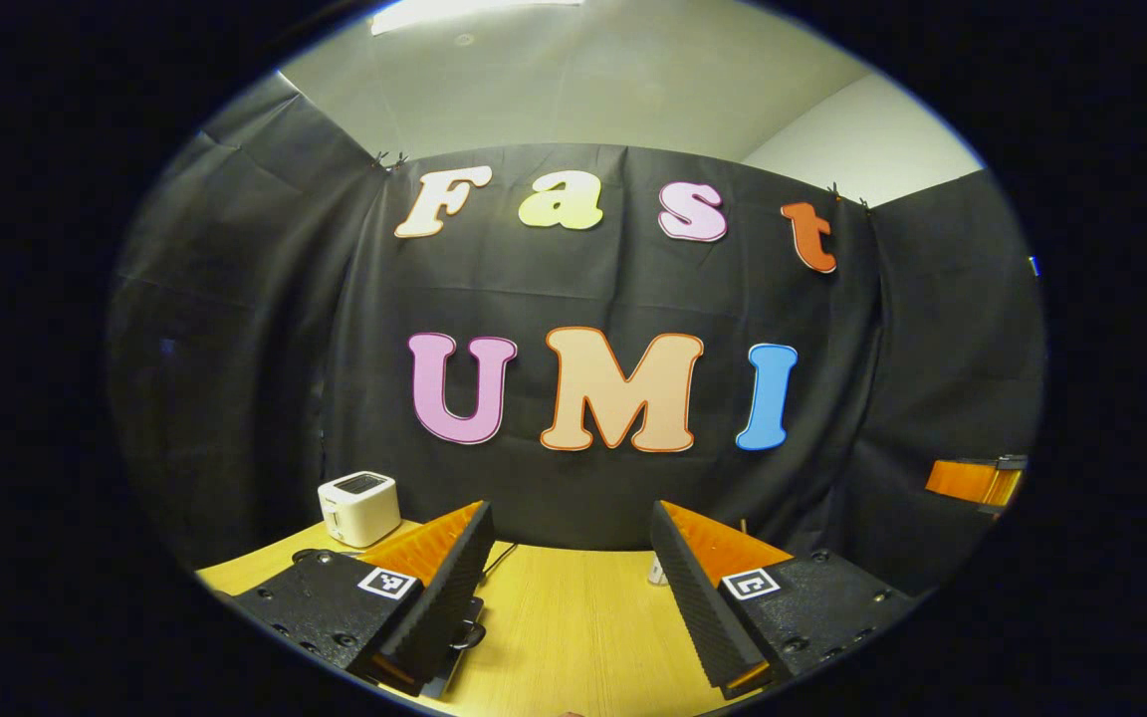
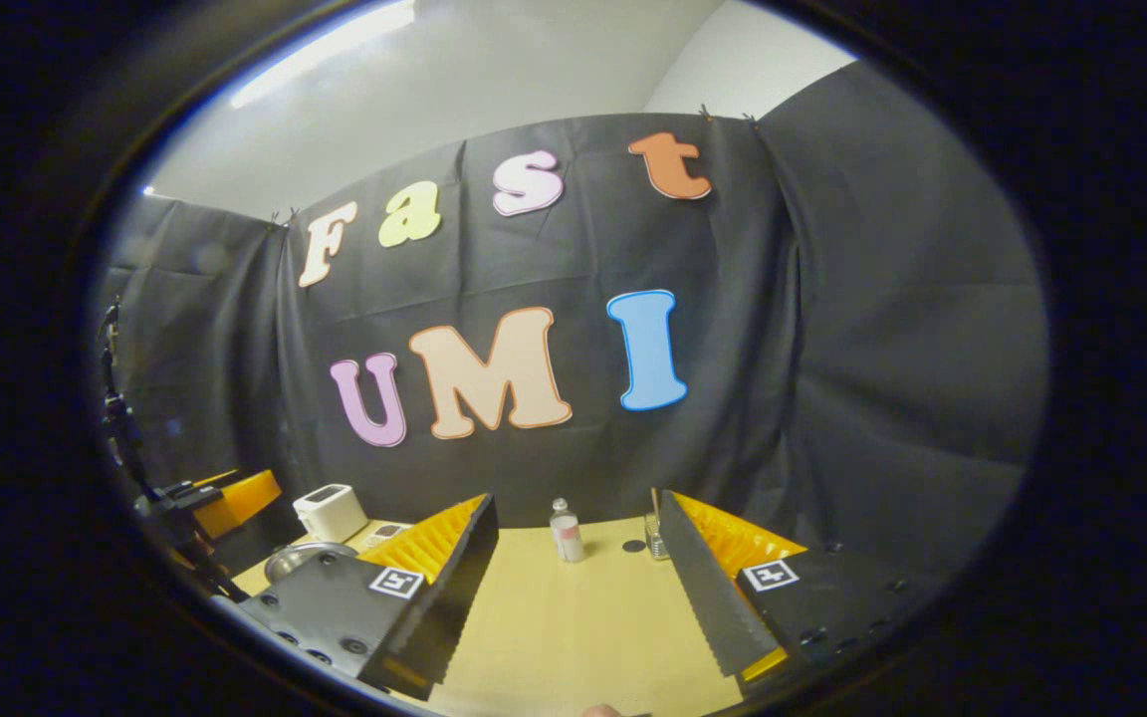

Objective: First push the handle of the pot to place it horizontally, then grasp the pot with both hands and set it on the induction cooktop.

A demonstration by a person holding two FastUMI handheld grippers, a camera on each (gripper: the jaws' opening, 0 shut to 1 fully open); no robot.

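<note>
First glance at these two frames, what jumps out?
Both grippers stand with jaws wide open over the wooden table, holding nothing: the left gripper in its own view, the right gripper in its own. A white toaster sits at the table's far left by the black cloth wall. In the right gripper view a small bottle stands at the far edge between the jaws.

Left tool [image 1: 569, 588] — ribbed fingers, black screwed mounts, square markers
</note>
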